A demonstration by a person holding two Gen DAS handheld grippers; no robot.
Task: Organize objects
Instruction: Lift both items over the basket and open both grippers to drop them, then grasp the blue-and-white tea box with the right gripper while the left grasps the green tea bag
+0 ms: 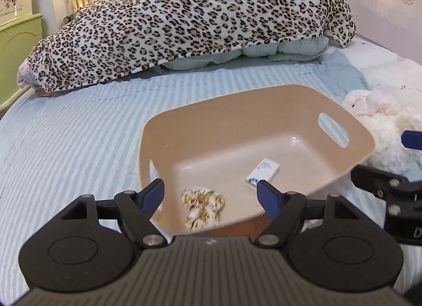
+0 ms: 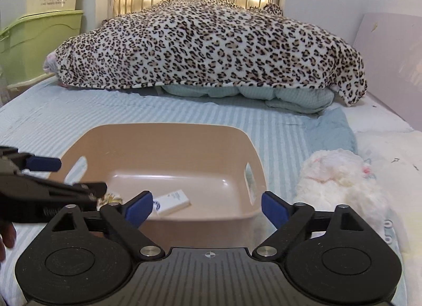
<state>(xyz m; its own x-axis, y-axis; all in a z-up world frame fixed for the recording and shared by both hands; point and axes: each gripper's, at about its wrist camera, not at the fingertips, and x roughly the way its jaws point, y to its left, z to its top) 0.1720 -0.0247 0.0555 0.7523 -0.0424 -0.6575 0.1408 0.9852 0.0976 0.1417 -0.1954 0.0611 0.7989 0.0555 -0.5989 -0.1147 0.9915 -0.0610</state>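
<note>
Tan plastic basket (image 1: 168, 132) with cut-out handles on a blue-and-white striped bedsheet (image 1: 66, 132), both grippers spread wide and empty.

The basket's smooth floor holds a floral fabric scrunchie (image 1: 202, 207) near the front wall and a small white cardboard box (image 1: 262, 173) apart from it; a broad stretch of ribbed sheet lies bare to the basket's left, up to the leopard-print fleece blanket (image 1: 200, 16) heaped beyond. A fluffy white plush toy (image 2: 340, 184) sits just beside the basket's right wall. The left gripper (image 1: 211, 195) hovers over the basket's near rim, directly above the scrunchie, fingers released; the right gripper (image 2: 207, 207) faces the basket's near right corner, likewise released.
</note>
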